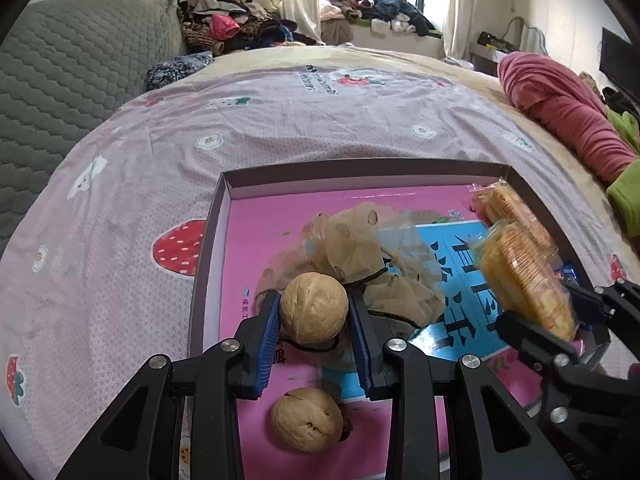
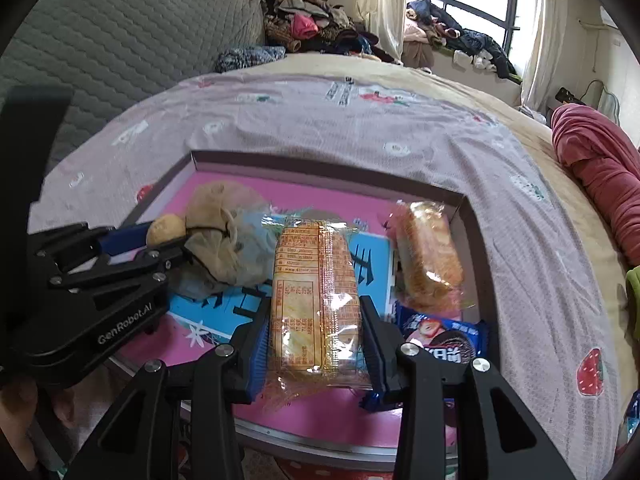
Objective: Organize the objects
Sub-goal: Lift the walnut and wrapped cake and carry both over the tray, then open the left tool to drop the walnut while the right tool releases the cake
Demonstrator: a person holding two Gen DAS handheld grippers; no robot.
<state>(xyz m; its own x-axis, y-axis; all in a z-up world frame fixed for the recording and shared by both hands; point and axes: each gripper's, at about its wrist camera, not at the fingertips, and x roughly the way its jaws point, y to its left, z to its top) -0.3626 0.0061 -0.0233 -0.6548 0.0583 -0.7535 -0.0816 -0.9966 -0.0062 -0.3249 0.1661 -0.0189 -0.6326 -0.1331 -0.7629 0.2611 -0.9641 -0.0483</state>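
Note:
A shallow pink-lined box [image 1: 218, 216] lies on the bed. My left gripper [image 1: 314, 314] is shut on a walnut [image 1: 314, 308] held just above the box floor. A second walnut [image 1: 306, 418] lies in the box below it. A beige mesh scrunchie [image 1: 360, 240] lies just beyond. My right gripper [image 2: 316, 344] is shut on an orange cracker packet [image 2: 316, 300], held over the box; it also shows in the left wrist view [image 1: 524, 280]. A second cracker packet [image 2: 430, 256] and a blue cookie packet [image 2: 444, 332] lie in the box's right part.
The box sits on a pink strawberry-print sheet [image 1: 280, 120]. A grey quilted headboard [image 1: 72, 60] is at the left. A rolled red blanket [image 1: 568, 116] lies at the right. Piles of clothes [image 1: 240, 28] sit by the window beyond the bed.

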